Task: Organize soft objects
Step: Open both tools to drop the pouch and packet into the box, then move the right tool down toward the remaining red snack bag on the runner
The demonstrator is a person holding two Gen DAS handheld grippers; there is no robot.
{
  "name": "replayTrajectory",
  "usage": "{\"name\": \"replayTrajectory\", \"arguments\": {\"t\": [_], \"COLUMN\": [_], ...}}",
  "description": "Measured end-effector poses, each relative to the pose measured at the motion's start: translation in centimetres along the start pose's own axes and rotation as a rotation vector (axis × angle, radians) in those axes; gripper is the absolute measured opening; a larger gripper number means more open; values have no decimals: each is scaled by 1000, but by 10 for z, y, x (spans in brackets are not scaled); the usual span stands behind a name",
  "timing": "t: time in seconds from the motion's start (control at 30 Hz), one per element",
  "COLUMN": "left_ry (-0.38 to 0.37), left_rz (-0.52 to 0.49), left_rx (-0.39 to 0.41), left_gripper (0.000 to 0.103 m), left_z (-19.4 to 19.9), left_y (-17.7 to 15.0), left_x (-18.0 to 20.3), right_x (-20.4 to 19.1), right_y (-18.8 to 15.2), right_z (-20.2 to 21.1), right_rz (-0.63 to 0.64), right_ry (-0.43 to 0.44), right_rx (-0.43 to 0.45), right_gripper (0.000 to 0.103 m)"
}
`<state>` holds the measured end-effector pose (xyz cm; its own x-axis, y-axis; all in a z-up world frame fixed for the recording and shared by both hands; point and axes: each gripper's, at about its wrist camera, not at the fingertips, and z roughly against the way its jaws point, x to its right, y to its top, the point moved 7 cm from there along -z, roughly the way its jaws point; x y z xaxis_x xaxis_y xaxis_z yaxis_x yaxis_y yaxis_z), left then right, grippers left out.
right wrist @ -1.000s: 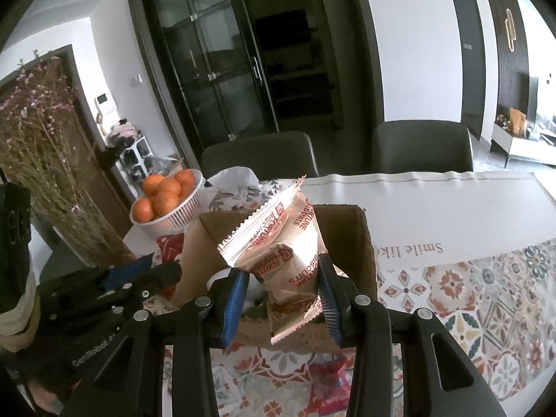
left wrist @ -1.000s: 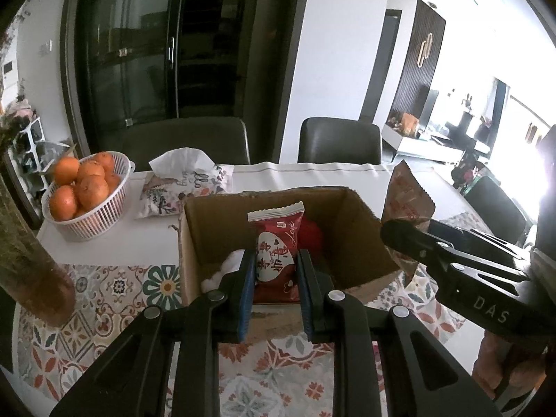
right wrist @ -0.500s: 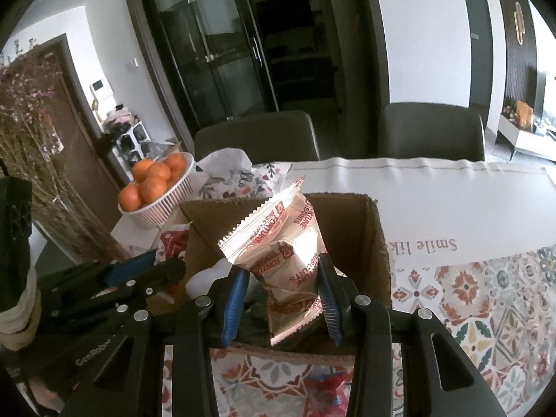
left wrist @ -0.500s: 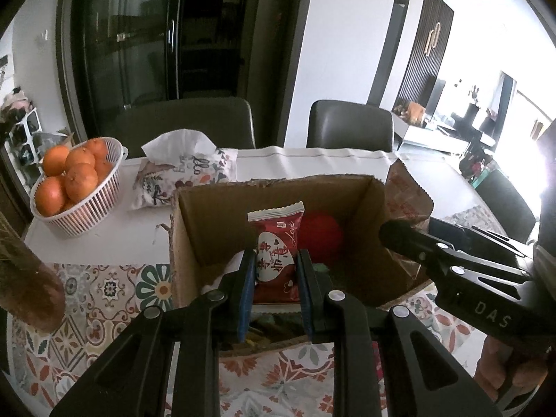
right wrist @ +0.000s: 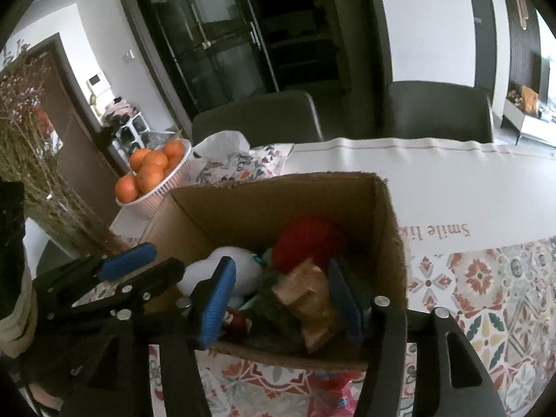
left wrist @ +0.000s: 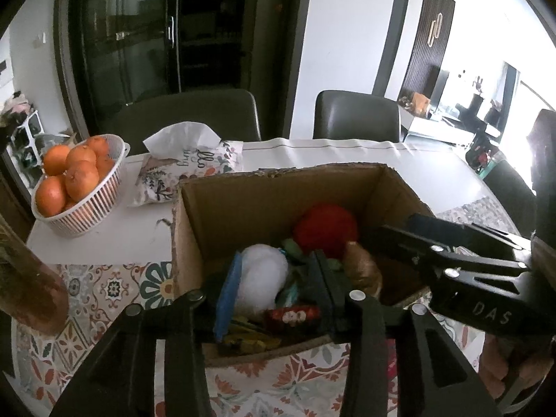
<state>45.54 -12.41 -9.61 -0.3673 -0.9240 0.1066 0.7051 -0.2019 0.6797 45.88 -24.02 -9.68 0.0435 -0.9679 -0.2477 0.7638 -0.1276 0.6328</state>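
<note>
The left gripper (left wrist: pixel 274 288) sits low in the middle of the left wrist view, its jaws opening over the near edge of the cardboard box (left wrist: pixel 267 191). Nothing is pinched between them; the red snack packet (left wrist: pixel 293 316) lies flat in the box just below the gap, free of both pads, with a white fluffy ball (left wrist: pixel 264 278) right behind it. The right gripper (right wrist: pixel 281 299) hangs in the lower middle of the right wrist view, its jaws likewise opening. The tan biscuit packet (right wrist: pixel 309 299) lies crumpled and tilted between its blue pads (right wrist: pixel 217 299), clear of the left one; whether the right pad still touches it I cannot tell.

The box is open at the top and fills the centre of both views. It holds the two packets, the white ball, a red fuzzy ball (left wrist: pixel 326 229) toward its far right corner, and some green and dark items too shadowed to name. The box stands on a patterned tablecloth (right wrist: pixel 486 285) with red and teal floral tiles.

In the upper left of the left wrist view a white ribbed basket (left wrist: pixel 90 201) holds oranges (left wrist: pixel 69 173), and beside it, to the right, lies a soft tissue pack (left wrist: pixel 184 166) with a white tissue sticking up. Two dark chairs (left wrist: pixel 358 114) stand behind the table.
</note>
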Motion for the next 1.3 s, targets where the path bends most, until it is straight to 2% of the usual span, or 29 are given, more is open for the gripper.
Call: {"name": "replayTrajectory", "arguments": {"t": [0.17, 0.53, 0.67, 0.73, 1.0, 1.3], "left_ry": [25, 97, 129, 145, 206, 246], "left_rz": [5, 13, 5, 5, 16, 35], "left_rx": [7, 58, 81, 94, 97, 58], "left_gripper": [44, 68, 77, 81, 88, 93], "left_z": [8, 52, 69, 77, 94, 96], "left_y": [-4, -17, -22, -24, -43, -74], "left_x": [-2, 4, 8, 10, 11, 11], "right_x": [-4, -9, -9, -10, -11, -5], "right_y": [-1, -15, -22, -26, -48, -79], "right_z": [13, 55, 69, 75, 85, 76], "right_rz": [34, 62, 67, 72, 91, 96], "right_ry": [-37, -61, -73, -79, -97, -105], "right_rx": [31, 63, 74, 77, 41, -32], "right_gripper": [58, 58, 65, 66, 67, 67]}}
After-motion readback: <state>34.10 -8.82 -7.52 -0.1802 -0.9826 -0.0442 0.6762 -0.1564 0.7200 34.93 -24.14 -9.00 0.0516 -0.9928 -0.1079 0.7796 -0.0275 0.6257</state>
